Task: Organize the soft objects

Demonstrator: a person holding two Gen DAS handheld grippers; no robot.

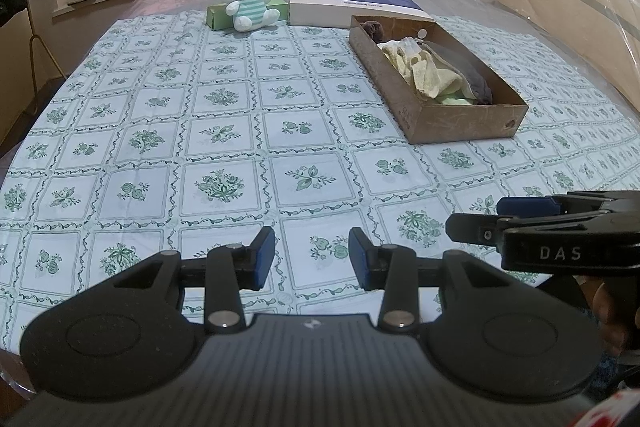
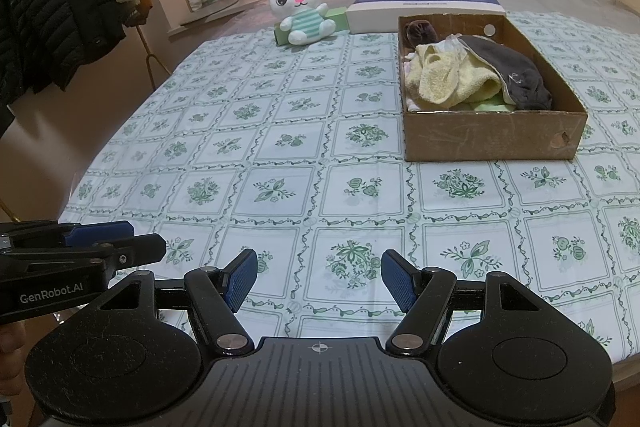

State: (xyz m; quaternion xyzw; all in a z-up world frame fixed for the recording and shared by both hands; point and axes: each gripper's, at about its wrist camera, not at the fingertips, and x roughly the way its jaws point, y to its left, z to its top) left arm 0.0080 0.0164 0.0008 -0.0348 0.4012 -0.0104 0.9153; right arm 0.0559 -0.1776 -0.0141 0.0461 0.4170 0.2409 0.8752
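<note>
Hovering side by side over the near part of the patterned tablecloth (image 2: 280, 155), both claws were empty. Left gripper (image 1: 312, 259): jaws partly open, nothing between the blue pads. Right gripper (image 2: 318, 281): jaws wider apart, also nothing held.

Cardboard box (image 2: 492, 135) sat to the right on the cloth, already holding a heap of soft items: yellow towel (image 2: 448, 79) on top toward the left, grey cloth (image 2: 512, 75) draped along the right side, a green piece just showing beneath, and a dark brown fuzzy item (image 2: 418, 29) at the far end.

Plush rabbit (image 2: 304, 13) sat upright at the far edge of the cloth, leaning against a green carton (image 1: 218, 15), beside a blue-and-white flat box (image 2: 424, 5). It was the only soft thing outside the box, well apart from both claws.

Judgement: the plush is probably next. It should be light and squashy, not fragile and not slippery, since its pile would grip the pads. Best hold looks like the striped torso or the head, taken wide and squeezed gently; ears or limbs would let it dangle and swing.
</note>
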